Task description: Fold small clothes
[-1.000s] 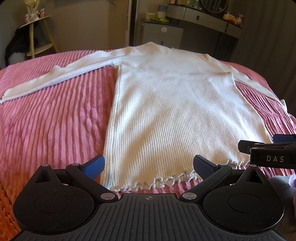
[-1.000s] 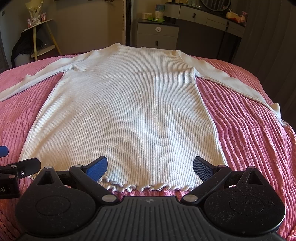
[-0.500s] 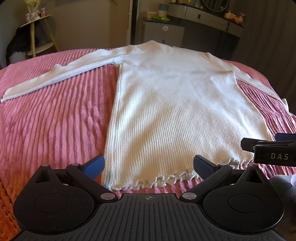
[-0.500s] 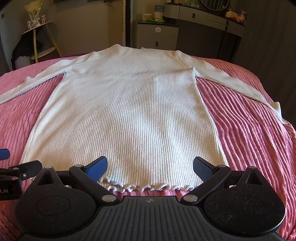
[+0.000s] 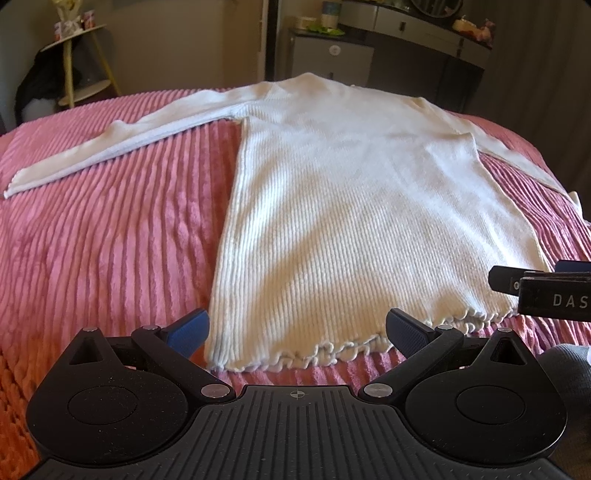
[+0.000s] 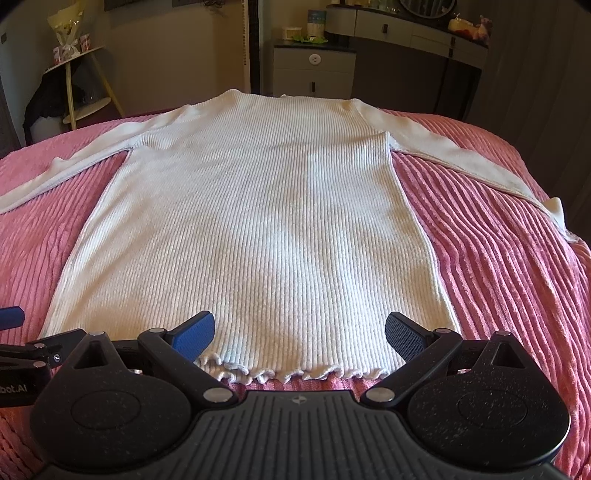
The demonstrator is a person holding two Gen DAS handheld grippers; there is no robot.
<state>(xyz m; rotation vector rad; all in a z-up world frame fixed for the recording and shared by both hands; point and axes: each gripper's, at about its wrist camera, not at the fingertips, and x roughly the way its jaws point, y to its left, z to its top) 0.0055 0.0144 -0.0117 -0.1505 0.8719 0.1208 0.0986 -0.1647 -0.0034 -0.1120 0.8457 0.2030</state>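
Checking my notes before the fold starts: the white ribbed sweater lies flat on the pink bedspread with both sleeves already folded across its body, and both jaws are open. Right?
Not quite. The sleeves are not folded in: on the white ribbed sweater both stretch outward over the pink bedspread, as the right wrist view shows. It does lie flat, and the left gripper and right gripper have open jaws.

Bedroom, dim at the edges. Pink ribbed bedspread (image 6: 498,258) across the whole foreground, patched with warm sunlight and soft shadows. Beige wall (image 6: 177,51) behind the bed. At far left, a small round side table (image 6: 79,55) on slanted yellow legs, with a wrapped bouquet (image 6: 64,27) on top and dark cloth bunched below. Centre back, a grey bedside cabinet (image 6: 314,70) bearing a cup and small items. To its right, a dark dressing table (image 6: 413,35) with pale drawer fronts and a round mirror (image 6: 428,5). Dark curtain (image 6: 535,74) at far right.
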